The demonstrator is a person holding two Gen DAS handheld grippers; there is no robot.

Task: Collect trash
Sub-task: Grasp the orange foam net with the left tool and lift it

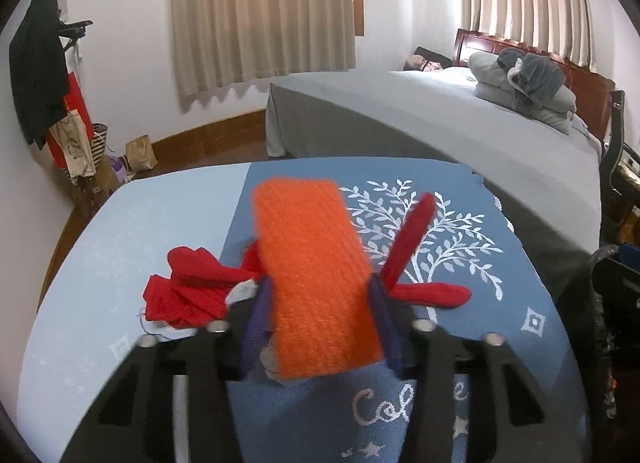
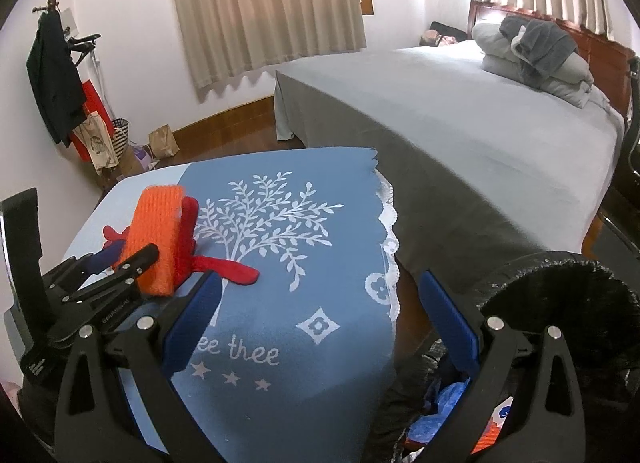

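My left gripper (image 1: 320,283) is shut on a thick orange knitted piece (image 1: 316,271), which stands tilted up between the blue pads above the table. From the right wrist view the same orange piece (image 2: 158,235) shows in the left gripper (image 2: 132,263) at the far left. Crumpled red fabric scraps (image 1: 188,291) lie just behind it on the left, and red strips (image 1: 432,295) lie on the right. My right gripper (image 2: 320,283) is open and holds nothing, over the right edge of the blue tree-print cloth (image 2: 280,303). A black trash bag (image 2: 560,291) gapes below it on the right.
The table carries a light blue cover (image 1: 100,263) under the printed cloth. A grey bed (image 1: 440,111) with folded bedding fills the right. A coat rack (image 1: 36,63) with hanging bags and a paper bag (image 1: 140,151) stand by the left wall.
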